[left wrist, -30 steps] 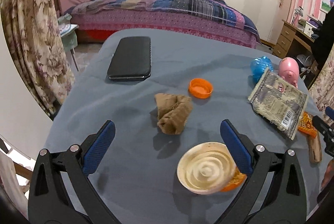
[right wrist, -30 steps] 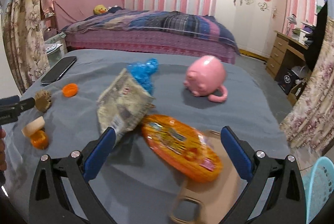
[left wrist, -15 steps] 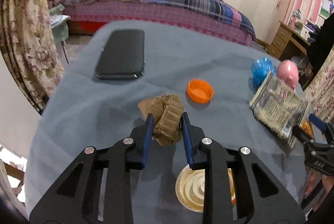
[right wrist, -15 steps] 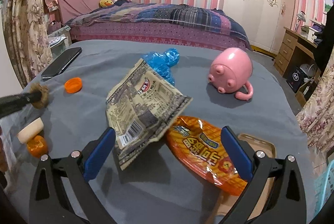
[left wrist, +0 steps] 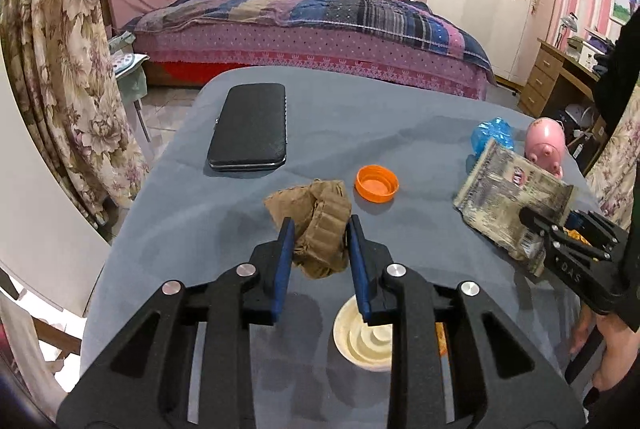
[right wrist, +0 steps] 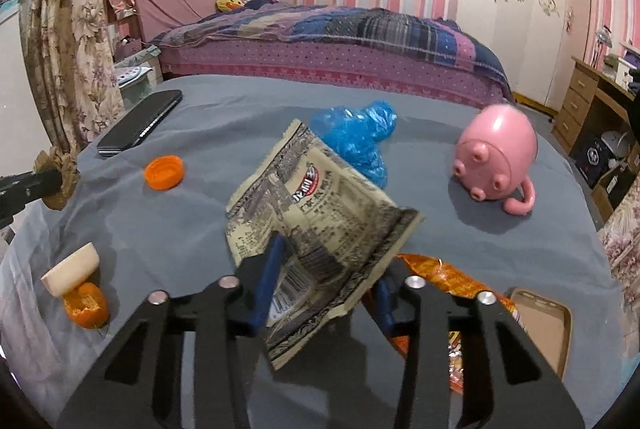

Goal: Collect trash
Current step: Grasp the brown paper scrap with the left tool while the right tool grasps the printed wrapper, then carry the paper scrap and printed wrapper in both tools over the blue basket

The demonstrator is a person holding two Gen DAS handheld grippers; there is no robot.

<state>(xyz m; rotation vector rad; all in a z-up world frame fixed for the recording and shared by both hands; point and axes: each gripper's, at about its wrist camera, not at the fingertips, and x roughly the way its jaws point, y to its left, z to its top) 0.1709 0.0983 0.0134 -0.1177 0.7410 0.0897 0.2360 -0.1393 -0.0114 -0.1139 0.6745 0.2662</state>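
left tool (left wrist: 320, 229) pinches crumpled brown paper (left wrist: 316, 221) | right tool (right wrist: 328, 269) just clamped flat crinkly wrapper (right wrist: 316, 205)

Both the left gripper (left wrist: 320, 241) and the right gripper (right wrist: 326, 271) are matte black angular frames with triangular cut-outs, round silver screws at the joints and blue finger pads (left wrist: 285, 249), while the person wears a dark sleeve (left wrist: 618, 41).

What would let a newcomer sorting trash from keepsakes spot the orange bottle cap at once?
Start at the grey cloth-covered table before the bed. Between the flat black case and the pale printed snack wrapper lies the small round orange plastic cap, open side up, beyond the crumpled brown paper.
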